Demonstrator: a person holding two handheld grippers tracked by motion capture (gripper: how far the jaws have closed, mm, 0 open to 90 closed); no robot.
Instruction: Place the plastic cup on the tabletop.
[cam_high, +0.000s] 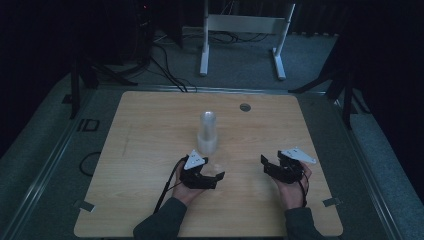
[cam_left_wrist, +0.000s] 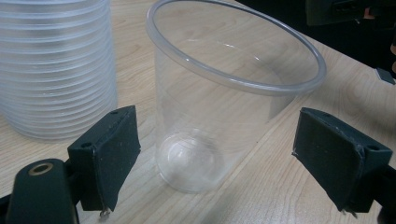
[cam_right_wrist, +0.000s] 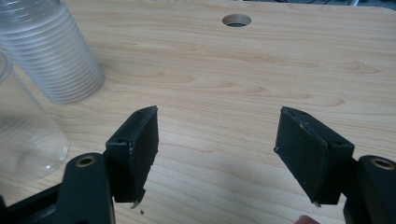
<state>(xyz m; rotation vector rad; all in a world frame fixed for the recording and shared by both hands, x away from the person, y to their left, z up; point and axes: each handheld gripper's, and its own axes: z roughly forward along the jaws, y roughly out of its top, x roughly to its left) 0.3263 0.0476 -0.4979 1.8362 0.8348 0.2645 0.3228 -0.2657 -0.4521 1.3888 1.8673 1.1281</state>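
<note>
Left gripper (cam_left_wrist: 215, 158) released, jaws wide either side of single clear cup (cam_left_wrist: 224, 107) standing upright at frame centre, probably lined up to grab; cup stack (cam_left_wrist: 56, 65) upper left, apart; right gripper (cam_right_wrist: 215, 154) also released over bare table (cam_right_wrist: 233, 84), likely waiting.

A light wooden table (cam_high: 150, 130) fills the middle of the high view, with a small round hole (cam_high: 245, 107) near its far edge, right of centre. Beyond it on the grey floor stands a white frame (cam_high: 243, 30) on two legs, and dark cables (cam_high: 167, 70) trail across the floor at the far left, beside what may be black stands in the gloom.
</note>
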